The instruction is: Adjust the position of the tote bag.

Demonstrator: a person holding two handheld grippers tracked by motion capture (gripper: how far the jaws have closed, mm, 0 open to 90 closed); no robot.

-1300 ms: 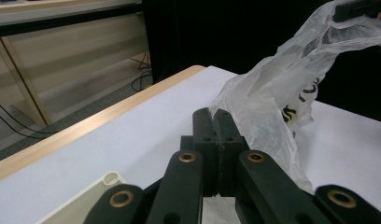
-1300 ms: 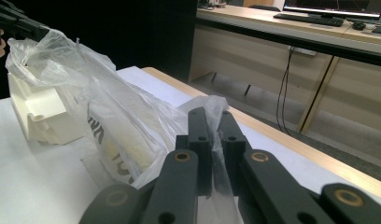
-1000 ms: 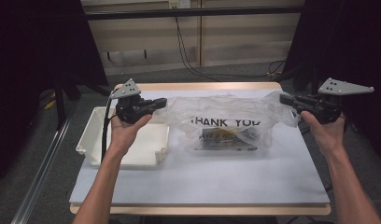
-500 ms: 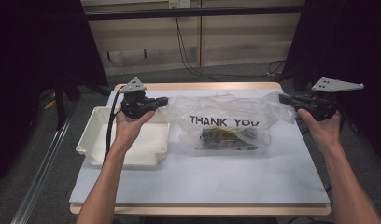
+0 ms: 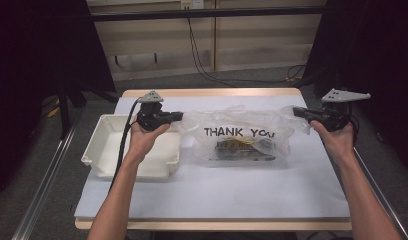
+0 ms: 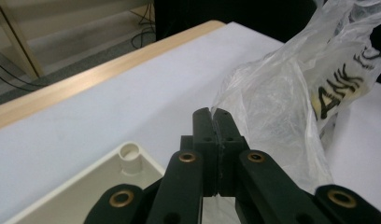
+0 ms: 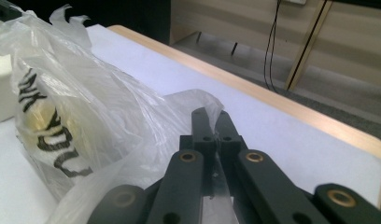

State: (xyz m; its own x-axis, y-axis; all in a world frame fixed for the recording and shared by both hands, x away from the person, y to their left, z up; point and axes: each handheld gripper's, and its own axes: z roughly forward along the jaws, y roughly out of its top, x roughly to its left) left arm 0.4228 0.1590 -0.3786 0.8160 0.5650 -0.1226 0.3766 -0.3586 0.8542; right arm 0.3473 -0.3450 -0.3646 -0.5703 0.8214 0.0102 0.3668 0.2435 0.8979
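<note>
A clear plastic bag (image 5: 242, 135) printed THANK YOU rests on the white table top, stretched between my two grippers, with a yellowish item (image 5: 242, 144) inside it. My left gripper (image 5: 180, 116) is shut on the bag's left handle, and in the left gripper view the film (image 6: 282, 107) runs out from between the closed jaws of that gripper (image 6: 212, 112). On the opposite side my right gripper (image 5: 295, 111) is shut on the bag's right handle; in the right gripper view the plastic (image 7: 86, 107) is pinched in the closed jaws of the right gripper (image 7: 211, 112).
A shallow white tray (image 5: 99, 150) sits on the table's left part, under my left hand; its corner (image 6: 128, 154) lies below the left jaws. The table (image 5: 232, 190) has a wooden rim. Cables hang by the back wall.
Both hands have come down with the bag handles, and the bag has sunk lower onto the table.
</note>
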